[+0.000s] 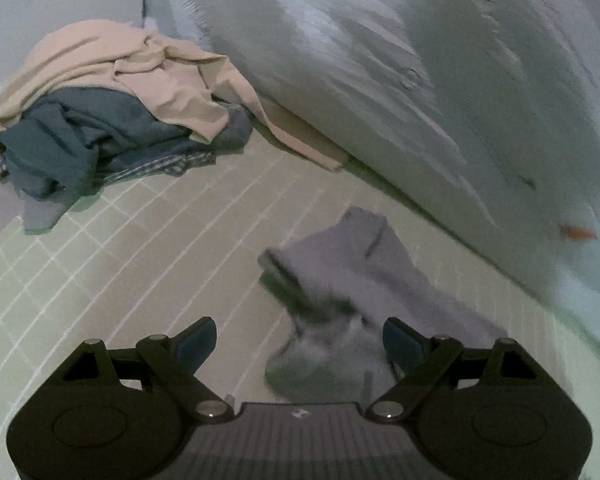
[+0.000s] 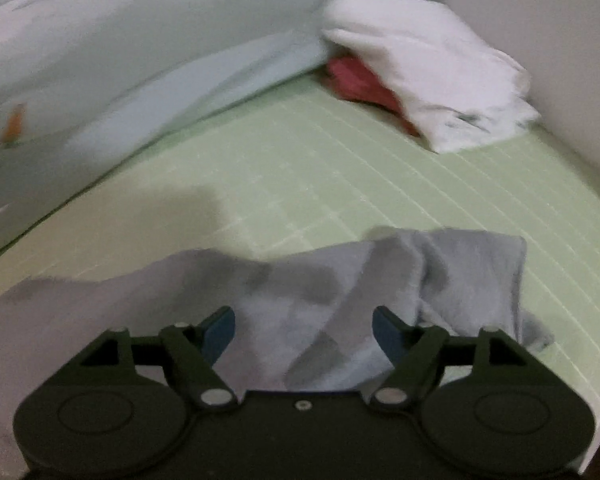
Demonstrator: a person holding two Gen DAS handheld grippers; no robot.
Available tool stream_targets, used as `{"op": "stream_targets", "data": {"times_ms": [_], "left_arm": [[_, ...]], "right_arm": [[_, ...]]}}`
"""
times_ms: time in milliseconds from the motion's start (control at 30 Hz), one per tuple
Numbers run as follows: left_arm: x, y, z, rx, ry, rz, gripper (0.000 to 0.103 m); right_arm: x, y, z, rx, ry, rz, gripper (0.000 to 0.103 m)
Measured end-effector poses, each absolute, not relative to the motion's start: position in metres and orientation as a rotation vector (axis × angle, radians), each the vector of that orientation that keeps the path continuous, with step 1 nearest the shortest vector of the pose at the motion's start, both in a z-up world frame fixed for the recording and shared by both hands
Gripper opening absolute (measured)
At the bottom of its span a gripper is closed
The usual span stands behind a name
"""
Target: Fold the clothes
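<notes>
The left gripper [image 1: 300,344] has its jaws standing wide, and nothing is pressed between the blue pads [image 1: 198,342]; it hangs over a grey garment [image 1: 351,280] that lies crumpled on a pale green mat [image 1: 140,240] with a white grid of lines. The cloth passes below the gap between the fingers, but the pads do not touch it as far as the left wrist view shows. The right gripper [image 2: 303,332] is also apart, with its jaws wide and empty, and the same grey garment [image 2: 439,272] spreads under it and to its left and right on the green mat [image 2: 300,160]; here too the pads are clear of the fabric. In the left wrist view, far to the left, there is a pile of clothes: a beige garment [image 1: 112,60] lies on top of a dark blue-grey garment [image 1: 92,132], both at the edge of the mat. Behind the mat, along its far side, a pale blue bedding [image 1: 419,80] rises like a wall. In the right wrist view, far to the right, a folded white cloth [image 2: 431,76] rests on a red cloth [image 2: 359,80], close to the bedding [image 2: 140,60]. Both views are somewhat blurred.
</notes>
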State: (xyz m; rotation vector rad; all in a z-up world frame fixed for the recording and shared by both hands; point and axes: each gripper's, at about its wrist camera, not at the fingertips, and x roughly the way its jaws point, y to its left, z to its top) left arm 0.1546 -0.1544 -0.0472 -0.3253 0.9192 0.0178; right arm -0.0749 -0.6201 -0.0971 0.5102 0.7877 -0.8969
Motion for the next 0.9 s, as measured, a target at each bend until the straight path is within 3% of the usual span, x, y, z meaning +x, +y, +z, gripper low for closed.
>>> {"op": "stream_targets", "data": {"times_ms": [400, 500, 567, 600, 667, 733, 833, 900], "left_arm": [[0.24, -0.146, -0.098, -0.407, 1.083, 0.066, 0.088], [0.245, -0.144, -0.108, -0.414, 1.107, 0.046, 0.072], [0.248, -0.144, -0.114, -0.43, 1.126, 0.026, 0.054], [0.249, -0.145, -0.117, -0.445, 1.135, 0.017, 0.049], [0.251, -0.147, -0.123, -0.482, 1.145, -0.006, 0.024], [0.256, -0.154, -0.126, -0.486, 1.141, -0.013, 0.019], [0.266, -0.166, -0.127, -0.45, 1.113, -0.031, 0.015], [0.276, -0.172, -0.129, -0.469, 1.102, -0.044, 0.014]], "right_arm": [[-0.099, -0.657, -0.125, 0.593, 0.852, -1.245, 0.086], [-0.102, -0.658, -0.136, 0.651, 0.882, -1.229, 0.086], [-0.103, -0.655, -0.138, 0.7, 0.866, -1.2, 0.083], [-0.101, -0.653, -0.138, 0.702, 0.854, -1.191, 0.078], [-0.088, -0.649, -0.136, 0.642, 0.867, -1.148, 0.062], [-0.071, -0.647, -0.134, 0.582, 0.876, -1.073, 0.032], [-0.036, -0.645, -0.133, 0.518, 0.901, -0.99, 0.018], [-0.009, -0.642, -0.133, 0.478, 0.907, -0.934, 0.016]]}}
